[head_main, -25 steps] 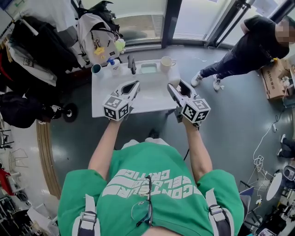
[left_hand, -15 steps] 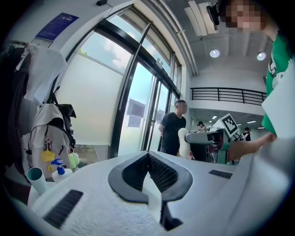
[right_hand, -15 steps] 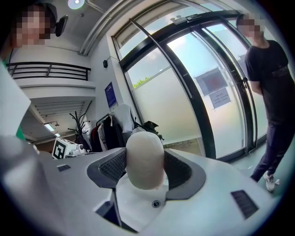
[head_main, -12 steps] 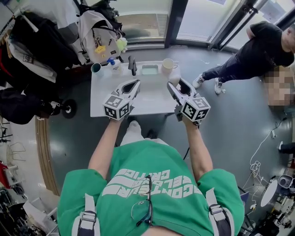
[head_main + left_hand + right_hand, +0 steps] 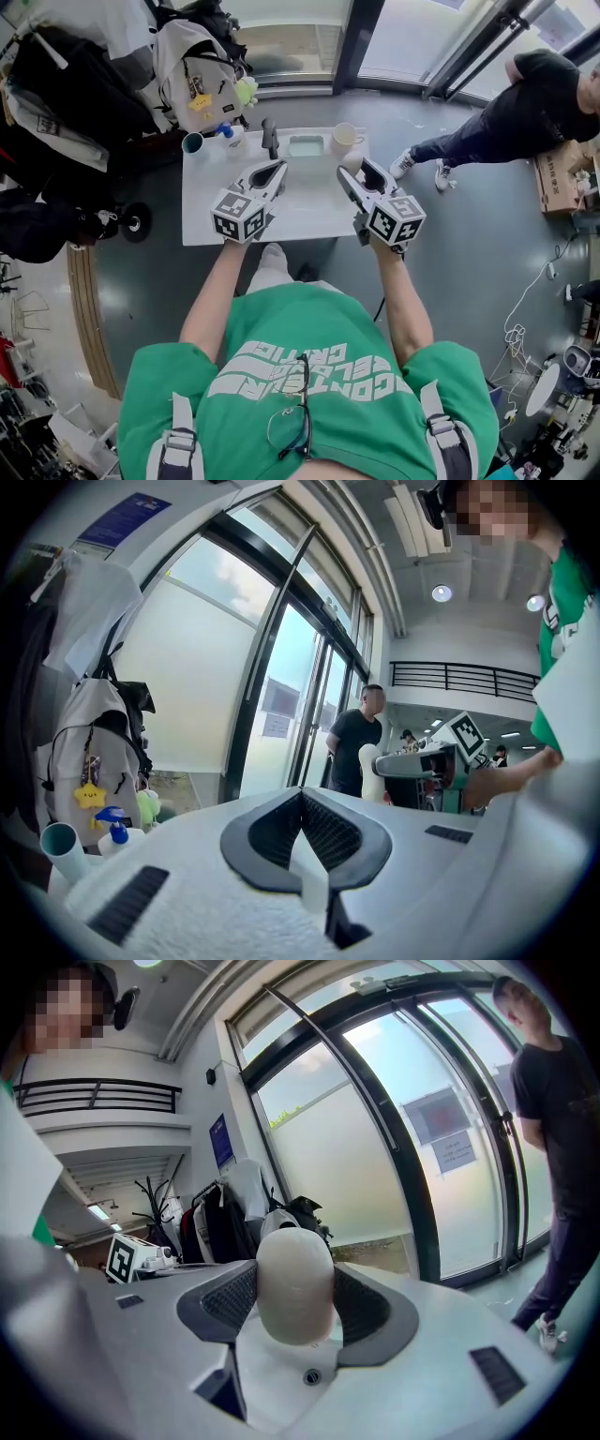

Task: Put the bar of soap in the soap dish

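Holding soap (image 5: pixel 294 1279) clamped in R gripper (image 5: pixel 360 171); L gripper (image 5: pixel 272 172) closed, empty. Carry to dish (image 5: pixel 292 145) at 10 o'clock, lower flat, then release.

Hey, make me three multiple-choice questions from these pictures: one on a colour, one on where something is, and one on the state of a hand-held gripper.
1. What colour is the rectangular soap dish on the white table?
A. red
B. pale green
C. black

2. Where is the cream oval bar of soap?
A. in the soap dish
B. lying flat on the table
C. between the jaws of the right hand-held gripper

3. What state is the left hand-held gripper in?
A. shut, with nothing in it
B. shut on the soap
C. wide open

Answers:
1. B: the head view shows a pale green dish near the table's far edge.
2. C: the right gripper view shows both pads pressed on the soap's sides.
3. A: the left gripper view shows its pads meeting with nothing between them.
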The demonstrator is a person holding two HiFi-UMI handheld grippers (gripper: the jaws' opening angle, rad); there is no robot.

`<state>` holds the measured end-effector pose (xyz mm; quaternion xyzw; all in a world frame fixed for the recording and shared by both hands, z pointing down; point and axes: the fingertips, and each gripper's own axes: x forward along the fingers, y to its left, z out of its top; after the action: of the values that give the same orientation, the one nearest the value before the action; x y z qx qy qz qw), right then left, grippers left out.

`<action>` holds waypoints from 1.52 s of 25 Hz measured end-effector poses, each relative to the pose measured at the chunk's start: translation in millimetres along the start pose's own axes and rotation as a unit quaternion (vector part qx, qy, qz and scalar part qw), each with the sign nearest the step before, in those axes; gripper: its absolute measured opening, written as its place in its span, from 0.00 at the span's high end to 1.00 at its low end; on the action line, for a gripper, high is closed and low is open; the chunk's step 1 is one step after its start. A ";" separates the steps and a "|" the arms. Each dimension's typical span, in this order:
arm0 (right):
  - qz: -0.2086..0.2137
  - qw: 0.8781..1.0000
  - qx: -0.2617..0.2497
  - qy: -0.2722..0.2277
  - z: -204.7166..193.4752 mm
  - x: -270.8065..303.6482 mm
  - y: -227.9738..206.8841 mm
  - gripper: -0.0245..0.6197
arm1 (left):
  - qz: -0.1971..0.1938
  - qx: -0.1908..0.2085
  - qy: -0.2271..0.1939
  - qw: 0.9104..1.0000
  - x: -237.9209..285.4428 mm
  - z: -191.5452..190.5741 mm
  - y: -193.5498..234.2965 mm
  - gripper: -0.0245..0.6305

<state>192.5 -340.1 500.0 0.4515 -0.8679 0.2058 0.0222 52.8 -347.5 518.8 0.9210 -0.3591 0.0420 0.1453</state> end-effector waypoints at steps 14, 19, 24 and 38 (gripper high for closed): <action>-0.019 0.998 -0.011 0.057 -26.6 66.9 -23.4 0.57 | -0.032 -0.027 0.028 0.999 29.3 -25.5 31.9 0.96; -0.025 0.996 -0.017 0.088 -43.7 94.7 -32.8 0.57 | -0.043 -0.037 0.039 0.998 36.9 -35.5 42.9 0.96; -0.027 0.992 -0.030 0.123 -65.7 125.9 -41.0 0.57 | -0.049 -0.046 0.051 0.996 46.7 -47.8 57.1 0.96; -0.027 0.972 -0.066 0.225 -130.8 198.2 -72.2 0.57 | -0.055 -0.070 0.067 0.994 56.0 -72.4 78.2 0.96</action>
<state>113.3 -480.9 688.4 0.4143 -0.8398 0.2436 0.2526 43.5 -417.0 616.6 0.9219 -0.2994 0.0704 0.2355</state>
